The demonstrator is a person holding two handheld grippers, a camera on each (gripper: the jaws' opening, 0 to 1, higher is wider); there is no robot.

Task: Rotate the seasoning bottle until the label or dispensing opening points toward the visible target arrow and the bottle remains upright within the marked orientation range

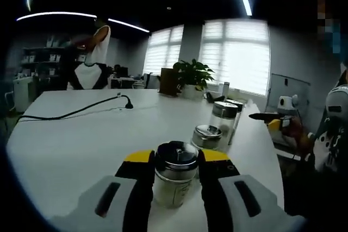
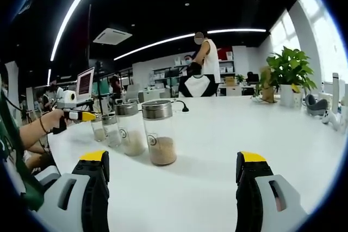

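White counter [image 1: 65, 145] carries everything, and your left hand-held gripper [image 1: 175, 173] already has the seasoning bottle [image 1: 174, 180] upright between its jaws, closed against its sides, long axis vertical. Your right hand-held gripper [image 2: 171, 175] stands wide with nothing in it, its nearest jar [image 2: 159, 132] well ahead, so any turn falls to the left; no arrow is visible.
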